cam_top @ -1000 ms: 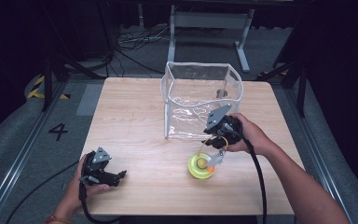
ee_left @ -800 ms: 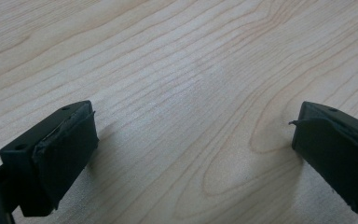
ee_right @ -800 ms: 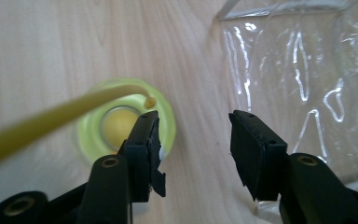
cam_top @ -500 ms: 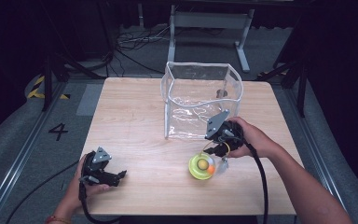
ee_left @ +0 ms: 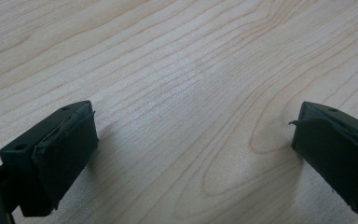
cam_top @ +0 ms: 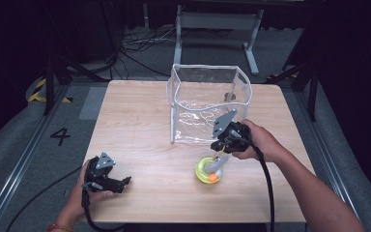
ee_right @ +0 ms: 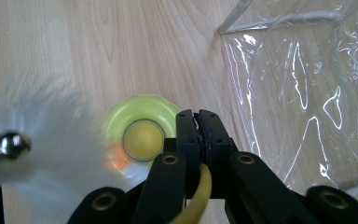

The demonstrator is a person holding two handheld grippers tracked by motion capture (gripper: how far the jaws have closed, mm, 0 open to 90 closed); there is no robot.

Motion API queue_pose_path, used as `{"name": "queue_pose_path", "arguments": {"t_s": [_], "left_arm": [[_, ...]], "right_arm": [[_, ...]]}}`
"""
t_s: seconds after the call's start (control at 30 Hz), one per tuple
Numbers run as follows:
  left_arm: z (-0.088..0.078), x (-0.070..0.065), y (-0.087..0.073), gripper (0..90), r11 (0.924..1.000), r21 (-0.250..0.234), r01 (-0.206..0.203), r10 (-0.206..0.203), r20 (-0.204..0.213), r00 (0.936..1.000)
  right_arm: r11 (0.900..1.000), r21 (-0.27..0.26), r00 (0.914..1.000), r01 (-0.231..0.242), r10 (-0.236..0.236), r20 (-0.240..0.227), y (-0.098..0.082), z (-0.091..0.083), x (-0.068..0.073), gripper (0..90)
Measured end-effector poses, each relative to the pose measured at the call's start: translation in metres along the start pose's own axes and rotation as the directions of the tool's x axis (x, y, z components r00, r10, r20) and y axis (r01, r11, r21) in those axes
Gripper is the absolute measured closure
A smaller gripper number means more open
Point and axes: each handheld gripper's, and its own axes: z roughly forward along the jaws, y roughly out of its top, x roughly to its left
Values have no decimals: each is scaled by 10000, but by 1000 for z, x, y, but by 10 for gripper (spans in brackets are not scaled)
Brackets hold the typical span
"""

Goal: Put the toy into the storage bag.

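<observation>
**Listener:** Start at the fingers. What do you have?

**Operator:** On my right gripper (ee_right: 199, 122), the two black fingers (ee_right: 213, 135) are pressed together, pinching a thin yellow cord (ee_right: 196, 200) that runs down between them toward the camera. Just past their tips is a yellow-green ring toy (ee_right: 142, 122) with a yellow ball at its centre and a spot of orange beside it. It is blurred, so I cannot tell whether it rests on the worktop or hangs just above it.

**Listener:** And around that?

**Operator:** A white feathery tuft (ee_right: 51, 140) with a small metal bell (ee_right: 9, 143) smears across the left of the right gripper view. To the right stands a clear plastic bag (ee_right: 303, 88), open-topped and crinkled, on the light wooden worktop (ee_right: 98, 42).

**Listener:** From above?

**Operator:** In the high view my right hand (cam_top: 258, 141) holds the gripper (cam_top: 218, 147) just in front of the bag (cam_top: 207, 104), with the ring toy (cam_top: 208, 170) beneath it, near the worktop's front right.

**Listener:** The left side?

**Operator:** My left gripper (ee_left: 191, 154) has its fingers (ee_left: 65, 144) wide apart, with nothing between them except bare wood grain (ee_left: 182, 60). In the high view it sits in my left hand (cam_top: 84, 191) at the worktop's front left corner, well apart from the toy.
</observation>
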Motion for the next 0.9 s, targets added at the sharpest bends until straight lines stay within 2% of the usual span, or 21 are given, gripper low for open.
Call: {"name": "queue_pose_path", "arguments": {"t_s": [0.23,0.43,0.67,0.73,0.9], "left_arm": [[0,0,0,4,10000,-12,-9,9,0,10000],[0,0,0,3,10000,22,7,-7,68,10000],[0,0,0,3,10000,21,1,-1,66,10000],[0,0,0,3,10000,22,6,-6,67,10000],[0,0,0,3,10000,22,1,-1,66,10000]], "right_arm": [[9997,143,9994,-220,216,265,0,-7,-3,883],[9988,224,9986,-438,431,292,0,-15,-5,884],[9990,171,9981,-418,409,462,2,-31,-2,883],[9993,125,9970,-352,343,689,3,-40,-1,883],[9991,44,9953,-423,417,878,4,-55,0,883]]}}
